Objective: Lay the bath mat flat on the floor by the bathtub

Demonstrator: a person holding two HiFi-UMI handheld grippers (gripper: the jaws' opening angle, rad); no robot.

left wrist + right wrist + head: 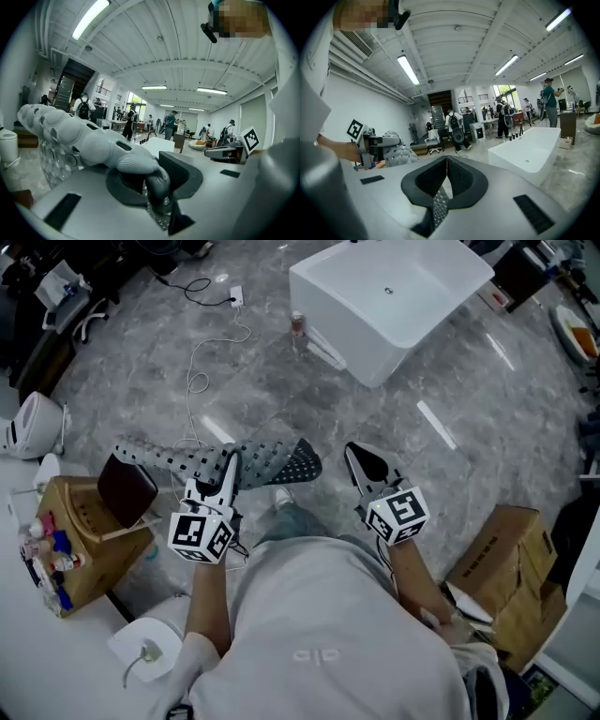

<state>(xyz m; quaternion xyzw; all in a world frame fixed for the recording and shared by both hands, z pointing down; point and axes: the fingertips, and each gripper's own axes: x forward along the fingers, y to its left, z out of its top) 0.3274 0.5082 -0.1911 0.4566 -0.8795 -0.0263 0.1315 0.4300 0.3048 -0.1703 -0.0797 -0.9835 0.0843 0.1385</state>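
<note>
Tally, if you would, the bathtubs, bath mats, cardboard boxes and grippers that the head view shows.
Bathtub: 1
Bath mat: 1
Cardboard boxes: 2
Grippers: 2
Total: 6

Bright ceiling tubes [91,18] glare off the glossy floor [437,424]; gripper views warp at edges.

A grey marbled floor [141,362] carries a white bathtub [394,296] at the far side, with a small bottle [298,329] standing just beside its corner. A white cable [199,367] snakes across the stone to a plug block [236,296]. A cardboard box [511,568] sits at the near right
</note>
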